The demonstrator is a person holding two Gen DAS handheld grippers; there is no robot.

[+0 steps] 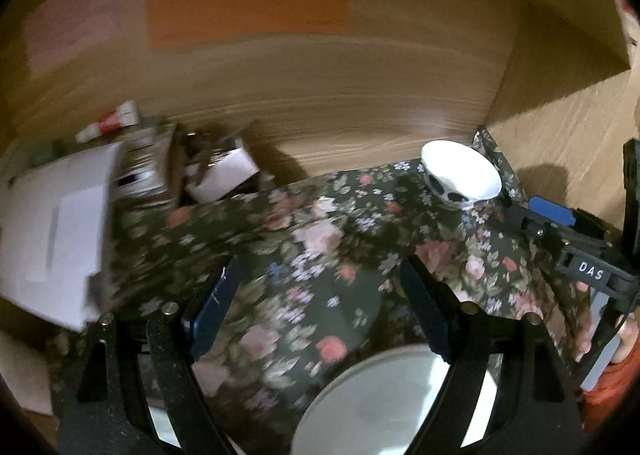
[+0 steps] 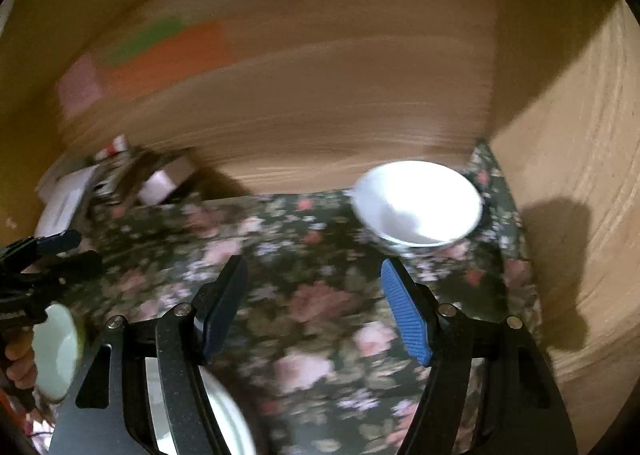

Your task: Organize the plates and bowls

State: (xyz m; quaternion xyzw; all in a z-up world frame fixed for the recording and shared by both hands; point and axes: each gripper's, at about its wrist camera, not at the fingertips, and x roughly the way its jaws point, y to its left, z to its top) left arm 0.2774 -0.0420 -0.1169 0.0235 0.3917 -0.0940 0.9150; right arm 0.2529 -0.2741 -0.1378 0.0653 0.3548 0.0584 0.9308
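Both claws, left claw (image 1: 324,307) and right claw (image 2: 314,305), released over floral cloth (image 2: 320,295); bowl (image 2: 418,201) near far corner.

"DAS" label on right tool (image 1: 554,217)

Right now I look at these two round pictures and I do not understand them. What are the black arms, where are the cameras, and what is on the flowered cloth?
A person holds one two-finger gripper in each hand. Each gripper carries a wide-angle camera that looks along its fingers, so each picture shows its own gripper. The left gripper and the right gripper are both open and hold nothing. On the floral tablecloth a white bowl stands at the far right corner. A white plate lies near the front, below the left gripper. Blurred boxes sit at the left.
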